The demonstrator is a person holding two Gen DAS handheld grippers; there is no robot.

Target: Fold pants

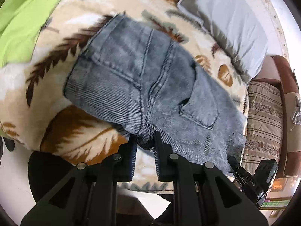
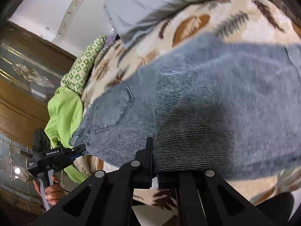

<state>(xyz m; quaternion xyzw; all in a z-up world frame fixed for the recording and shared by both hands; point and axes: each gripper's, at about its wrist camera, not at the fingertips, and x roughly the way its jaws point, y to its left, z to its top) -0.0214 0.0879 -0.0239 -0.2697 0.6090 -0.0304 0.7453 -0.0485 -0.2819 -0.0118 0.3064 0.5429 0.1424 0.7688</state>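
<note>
Denim pants [image 1: 150, 86] lie on patterned blanket [image 1: 62, 75]. Left gripper [image 1: 145, 143] pinches crotch seam; right gripper [image 2: 154, 162] pinches pants edge.

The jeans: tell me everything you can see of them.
The jeans are washed grey-blue denim, ribbed in places, with stitched back pockets and a thick centre seam. They lie back side up, spread over a leaf-patterned blanket on the bed, near a grey pillow. The left gripper pinches the bunched crotch seam; the right gripper is shut on a near edge of the fabric.
</note>
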